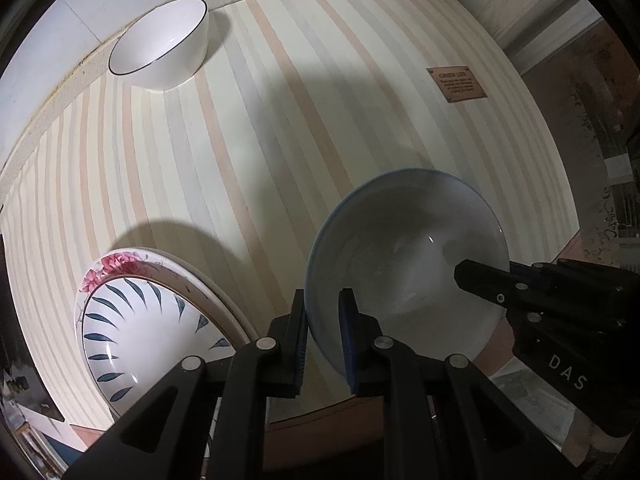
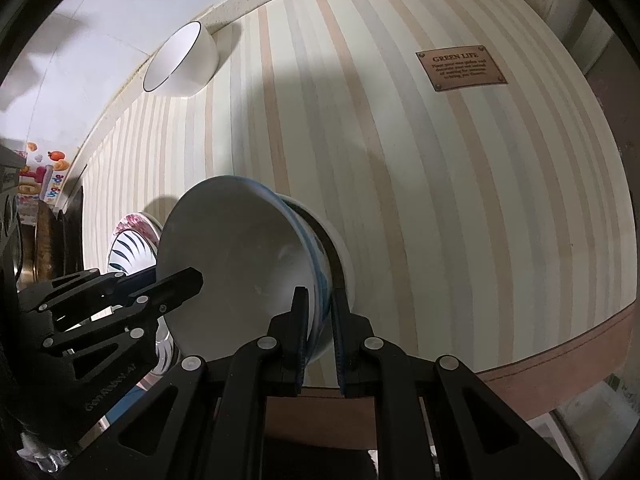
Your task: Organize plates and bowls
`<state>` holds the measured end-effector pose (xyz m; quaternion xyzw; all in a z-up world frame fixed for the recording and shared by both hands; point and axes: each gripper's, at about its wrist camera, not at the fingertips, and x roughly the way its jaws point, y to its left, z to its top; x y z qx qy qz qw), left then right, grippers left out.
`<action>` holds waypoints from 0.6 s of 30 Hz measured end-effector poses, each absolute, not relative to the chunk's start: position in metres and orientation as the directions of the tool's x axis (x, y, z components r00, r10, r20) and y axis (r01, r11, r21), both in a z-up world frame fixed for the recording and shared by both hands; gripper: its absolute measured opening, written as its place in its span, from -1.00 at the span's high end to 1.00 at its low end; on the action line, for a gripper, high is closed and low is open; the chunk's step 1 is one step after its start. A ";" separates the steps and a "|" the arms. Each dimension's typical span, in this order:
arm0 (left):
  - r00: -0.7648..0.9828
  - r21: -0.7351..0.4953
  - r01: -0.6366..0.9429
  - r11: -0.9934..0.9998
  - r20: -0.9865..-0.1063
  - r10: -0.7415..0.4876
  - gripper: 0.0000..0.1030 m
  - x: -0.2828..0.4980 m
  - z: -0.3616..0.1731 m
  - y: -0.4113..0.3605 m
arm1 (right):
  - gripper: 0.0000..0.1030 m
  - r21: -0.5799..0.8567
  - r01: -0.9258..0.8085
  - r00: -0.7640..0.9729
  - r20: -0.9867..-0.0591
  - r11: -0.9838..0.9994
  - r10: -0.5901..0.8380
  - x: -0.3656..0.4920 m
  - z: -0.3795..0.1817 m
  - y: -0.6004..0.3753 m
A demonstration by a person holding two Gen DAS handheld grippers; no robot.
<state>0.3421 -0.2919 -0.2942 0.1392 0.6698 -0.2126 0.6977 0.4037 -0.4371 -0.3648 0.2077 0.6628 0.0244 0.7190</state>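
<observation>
glossy ceramic bowl (image 1: 404, 256), matt striped tablecloth (image 1: 248, 128)

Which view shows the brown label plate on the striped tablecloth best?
The right wrist view: the brown label plate is larger there and its heading GREEN LIFE reads clearly. In the left wrist view it sits smaller near the upper right, its lettering too blurred to read.

A home dining table.
Beyond the jaws we see a striped tablecloth (image 2: 400, 160), crockery, and a white wall (image 1: 48, 52).
</observation>
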 end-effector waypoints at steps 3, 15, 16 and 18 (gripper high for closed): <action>0.013 -0.083 0.484 0.871 -0.995 -0.102 0.75 0.342 -0.297 -0.294 | 0.75 0.322 0.231 0.115 -0.946 0.918 0.303 0.406 -0.364 -0.435; 0.002 -0.076 0.477 0.876 -0.996 -0.087 0.75 0.338 -0.308 -0.296 | 0.68 0.302 0.208 0.092 -0.953 0.930 0.289 0.413 -0.362 -0.436; -0.002 -0.078 0.475 0.877 -0.996 -0.088 0.75 0.338 -0.309 -0.296 | 0.68 0.298 0.203 0.088 -0.954 0.933 0.285 0.414 -0.361 -0.436; -0.009 -0.084 0.475 0.876 -0.996 -0.091 0.75 0.337 -0.311 -0.297 | 0.63 0.292 0.200 0.083 -0.956 0.935 0.281 0.416 -0.360 -0.437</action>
